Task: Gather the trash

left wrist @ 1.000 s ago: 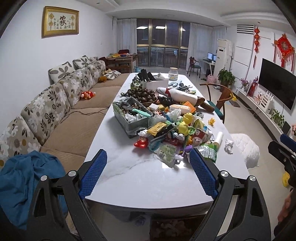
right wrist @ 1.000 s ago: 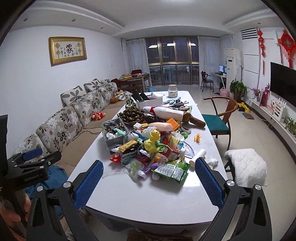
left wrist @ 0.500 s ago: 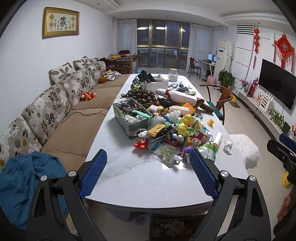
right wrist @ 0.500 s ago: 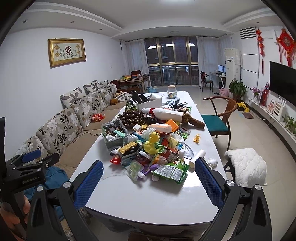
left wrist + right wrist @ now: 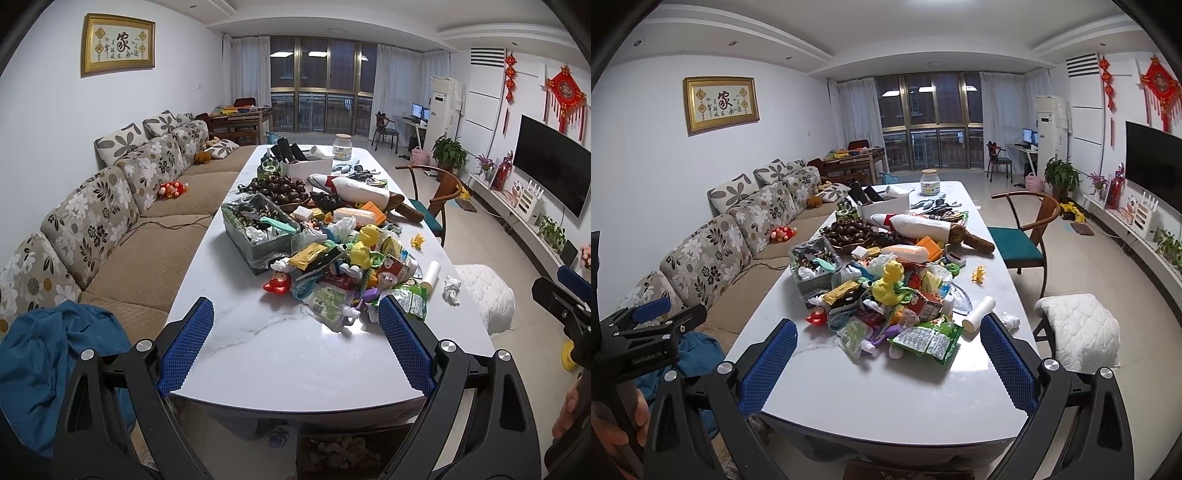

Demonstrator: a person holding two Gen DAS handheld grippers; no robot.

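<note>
A heap of wrappers, packets and small toys [image 5: 347,273] lies on the middle of a long white marble table [image 5: 258,354]; the same heap [image 5: 894,306] shows in the right wrist view. A grey bin [image 5: 258,236] full of scraps stands at the heap's left edge. A crumpled white tissue [image 5: 451,290] and a white paper roll [image 5: 431,275] lie at the heap's right. My left gripper [image 5: 295,347] is open and empty over the table's near end. My right gripper [image 5: 886,365] is also open and empty, short of a green packet [image 5: 925,339].
A floral sofa [image 5: 96,229] runs along the table's left, with a blue cloth [image 5: 55,354] on its near end. A wooden chair [image 5: 1027,236] and a white cushion [image 5: 1078,332] stand to the right. Dark fruit [image 5: 280,186], a plush toy and a white box crowd the table's far half.
Both grippers have drifted slightly; the views are almost the same. Nothing on the table has moved and both stay open.
</note>
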